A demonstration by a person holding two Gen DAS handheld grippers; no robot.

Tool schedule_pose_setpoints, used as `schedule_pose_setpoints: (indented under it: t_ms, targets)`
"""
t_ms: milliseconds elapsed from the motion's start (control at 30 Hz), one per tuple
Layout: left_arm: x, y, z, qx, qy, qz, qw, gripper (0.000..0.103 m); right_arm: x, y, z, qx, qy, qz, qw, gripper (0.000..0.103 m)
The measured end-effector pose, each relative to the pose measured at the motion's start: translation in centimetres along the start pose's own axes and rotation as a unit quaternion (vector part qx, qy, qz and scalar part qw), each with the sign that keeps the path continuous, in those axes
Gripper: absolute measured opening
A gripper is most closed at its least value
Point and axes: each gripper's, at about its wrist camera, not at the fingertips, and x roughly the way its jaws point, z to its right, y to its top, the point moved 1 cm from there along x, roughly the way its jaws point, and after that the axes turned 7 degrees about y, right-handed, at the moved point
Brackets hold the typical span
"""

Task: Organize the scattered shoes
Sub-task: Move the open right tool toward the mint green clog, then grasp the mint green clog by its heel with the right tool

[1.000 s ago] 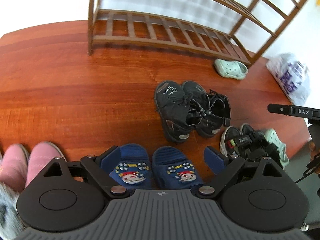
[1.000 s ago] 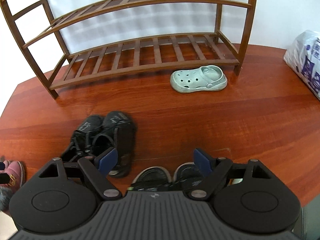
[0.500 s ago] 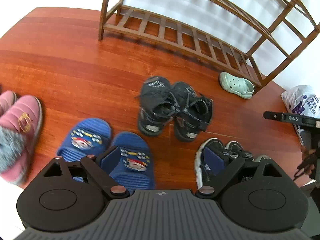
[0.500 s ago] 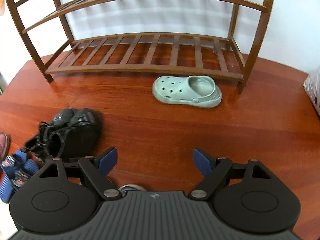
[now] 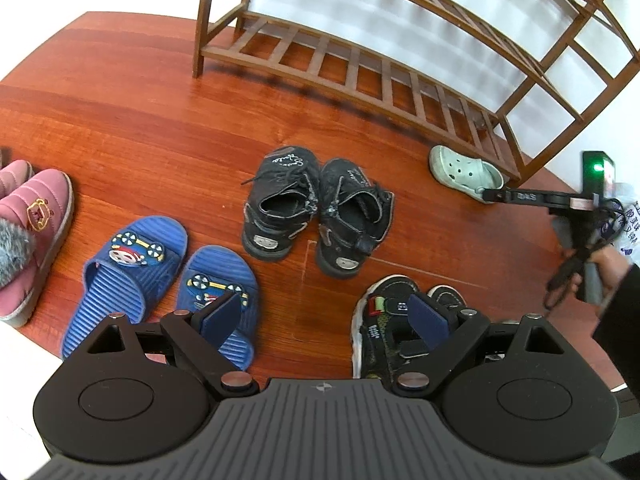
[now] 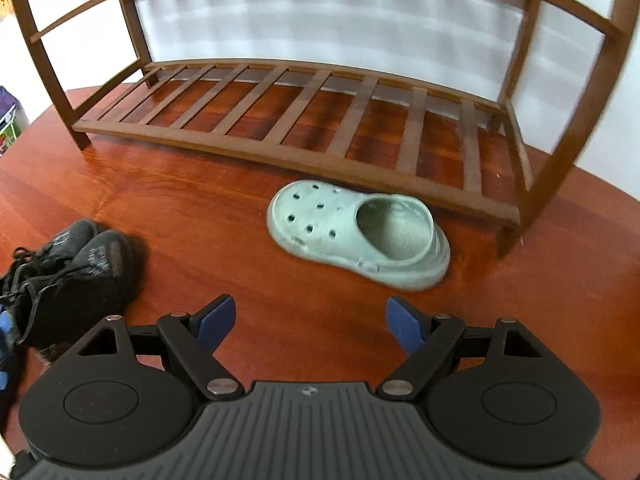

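A wooden shoe rack [image 5: 360, 68] [image 6: 304, 116] stands at the back with its slatted shelves bare. On the floor lie a pale green clog [image 6: 356, 234] [image 5: 466, 172], a pair of black lace-up shoes [image 5: 312, 208] [image 6: 68, 276], a pair of blue cartoon slippers [image 5: 160, 280] and dark sport sandals [image 5: 396, 328]. My left gripper [image 5: 326, 318] hangs open above the floor between the right blue slipper and the sandals. My right gripper [image 6: 310, 322] is open a short way in front of the green clog, holding nothing.
Pink padded slippers [image 5: 28, 224] sit at the far left. A hand [image 5: 600, 268] holds the other gripper's handle at the right, in front of a white printed bag [image 5: 630, 220]. A white wall stands behind the rack.
The left gripper has drawn back and swung right, so more shoes show. The right gripper has moved forward and right toward the green clog, which now looks larger.
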Motion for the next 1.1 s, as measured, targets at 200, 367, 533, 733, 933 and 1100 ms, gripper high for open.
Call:
schedule_pose_setpoints:
  t_ms: [200,367,533,733,933,1100]
  targets:
    - [-0.1,0.1,0.7,-0.005,0.012,-0.001,0.9999,0.091,2.9,1.6,0.6,-0.018,-0.003,0.004,1.000,0.082]
    - [0.1,0.1,1.0,-0.012,0.019,-0.004,0.9997,0.091,5.3,2.6,1.4,-0.027,-0.007,0.001,1.000,0.080]
    - [0.2,0.0,1.0,-0.020,0.021,-0.006,0.9995,0.091,6.1,2.9,1.4,-0.029,0.006,-0.008,1.000,0.072]
    - [0.1,0.1,1.2,-0.029,0.020,-0.001,0.9994,0.091,4.8,2.7,0.1,-0.018,0.064,-0.014,0.998,0.062]
    - [-0.2,0.0,1.7,-0.028,0.020,0.001,0.9994,0.091,6.1,2.5,-0.7,-0.044,0.042,-0.028,0.998,0.043]
    - [-0.4,-0.3,1.7,-0.032,0.023,0.002,0.9992,0.091,4.8,1.6,-0.3,-0.030,0.033,-0.021,0.999,0.017]
